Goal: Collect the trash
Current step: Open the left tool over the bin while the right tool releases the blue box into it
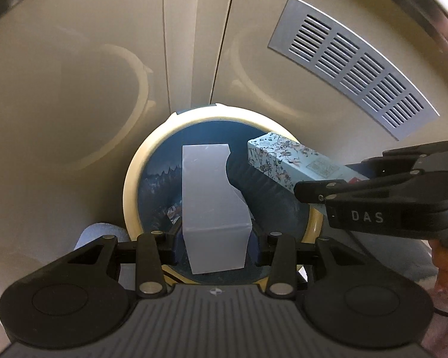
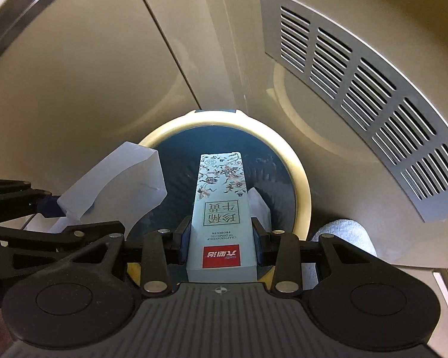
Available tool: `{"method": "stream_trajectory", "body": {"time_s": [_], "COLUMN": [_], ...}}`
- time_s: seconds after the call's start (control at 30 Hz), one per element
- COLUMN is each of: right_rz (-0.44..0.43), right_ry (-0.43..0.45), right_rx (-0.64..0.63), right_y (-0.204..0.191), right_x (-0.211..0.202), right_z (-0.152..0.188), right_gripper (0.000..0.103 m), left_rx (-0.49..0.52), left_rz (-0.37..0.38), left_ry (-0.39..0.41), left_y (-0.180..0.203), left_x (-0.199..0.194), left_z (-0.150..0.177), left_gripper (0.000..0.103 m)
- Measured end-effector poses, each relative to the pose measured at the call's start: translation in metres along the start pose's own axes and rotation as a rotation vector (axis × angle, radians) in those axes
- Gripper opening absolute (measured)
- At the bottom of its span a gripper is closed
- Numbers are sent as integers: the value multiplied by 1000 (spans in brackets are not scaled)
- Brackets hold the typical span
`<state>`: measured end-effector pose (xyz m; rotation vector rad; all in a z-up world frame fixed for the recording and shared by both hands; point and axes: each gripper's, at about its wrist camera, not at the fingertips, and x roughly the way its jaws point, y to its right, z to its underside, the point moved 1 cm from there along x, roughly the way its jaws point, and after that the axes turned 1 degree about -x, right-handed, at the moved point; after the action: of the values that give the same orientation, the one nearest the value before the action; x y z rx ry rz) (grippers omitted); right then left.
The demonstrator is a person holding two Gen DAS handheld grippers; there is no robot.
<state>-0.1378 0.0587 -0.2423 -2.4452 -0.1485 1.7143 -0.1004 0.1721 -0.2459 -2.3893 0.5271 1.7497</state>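
My left gripper (image 1: 215,246) is shut on a plain grey-white box (image 1: 213,205) and holds it over the open mouth of a round bin (image 1: 131,185) with a cream rim and a dark liner. My right gripper (image 2: 221,238) is shut on a long pale-blue floral carton (image 2: 221,208) with a red label, held over the same bin (image 2: 301,197). In the left wrist view the carton (image 1: 286,161) and right gripper (image 1: 337,192) come in from the right. In the right wrist view the grey-white box (image 2: 119,185) and left gripper (image 2: 44,208) sit at the left.
Beige cabinet doors (image 1: 89,59) stand close behind the bin, with a metal vent grille (image 1: 355,65) at the upper right. A white paper roll (image 2: 346,235) lies on the floor beside the bin. Crumpled white paper (image 2: 259,205) lies inside the bin.
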Motion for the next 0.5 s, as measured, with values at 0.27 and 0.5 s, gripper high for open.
{"method": "stream_trajectory", "body": {"time_s": [0.27, 0.5], "right_rz": [4, 0], "right_ry": [-26, -19], "right_rx": [12, 43], "right_y": [1, 7], "right_x": [13, 10], "right_z": [-4, -6], "right_gripper": [41, 42], "left_rx": [10, 16], "left_rz": [-17, -38], "left_ry": [-30, -38], "left_y": [2, 2], "left_x": [12, 17], "left_z": [-5, -7], "left_gripper": [46, 47]}}
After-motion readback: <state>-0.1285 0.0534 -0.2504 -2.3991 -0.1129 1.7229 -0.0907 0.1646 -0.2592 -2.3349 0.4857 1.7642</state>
